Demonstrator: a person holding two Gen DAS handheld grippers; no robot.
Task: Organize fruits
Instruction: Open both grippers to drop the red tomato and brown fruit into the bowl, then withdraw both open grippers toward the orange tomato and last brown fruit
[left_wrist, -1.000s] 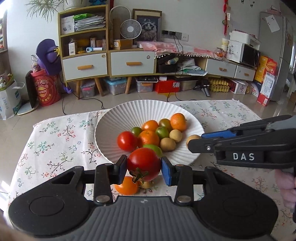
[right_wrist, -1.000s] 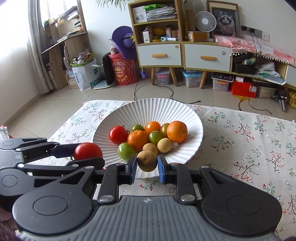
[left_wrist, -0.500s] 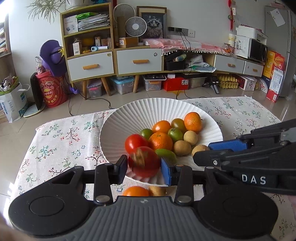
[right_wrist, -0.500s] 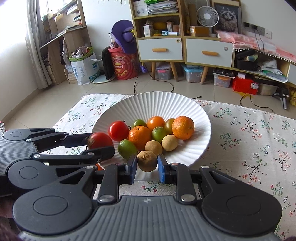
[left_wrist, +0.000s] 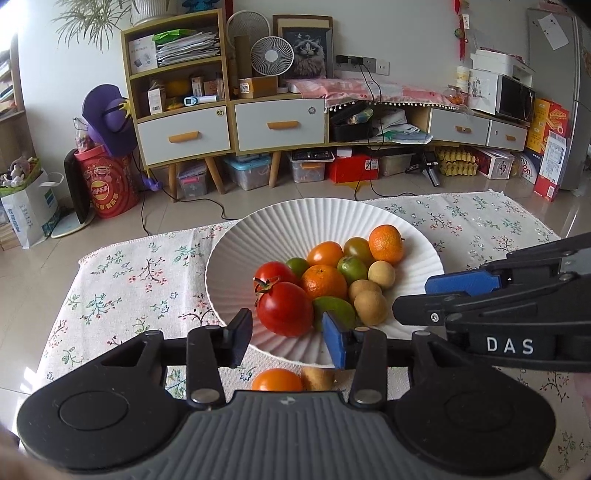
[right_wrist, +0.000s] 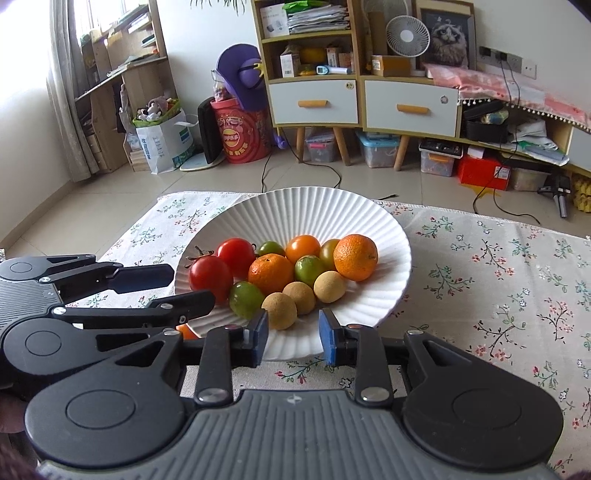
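A white ribbed bowl (left_wrist: 258, 236) (right_wrist: 369, 221) on the floral cloth holds several fruits: red tomatoes, oranges, green fruits and tan round ones. My left gripper (left_wrist: 287, 341) is open at the bowl's near rim, with a red tomato (left_wrist: 284, 308) (right_wrist: 209, 277) lying in the bowl just beyond its jaws. My right gripper (right_wrist: 291, 339) (left_wrist: 424, 295) is open at the near rim, with a tan fruit (right_wrist: 279, 311) (left_wrist: 370, 308) lying in the bowl just ahead. An orange fruit (left_wrist: 276, 379) and a tan fruit (left_wrist: 317, 377) lie on the cloth under my left gripper.
The floral cloth (left_wrist: 122, 280) (right_wrist: 498, 280) covers a low surface with its edges to the left and far side. Cabinets (left_wrist: 273, 125), a red bucket (left_wrist: 110, 184) and boxes stand on the floor behind.
Both grippers moved forward over the bowl rim and opened. The red tomato left the left jaws and the tan fruit left the right jaws; both now lie in the bowl.
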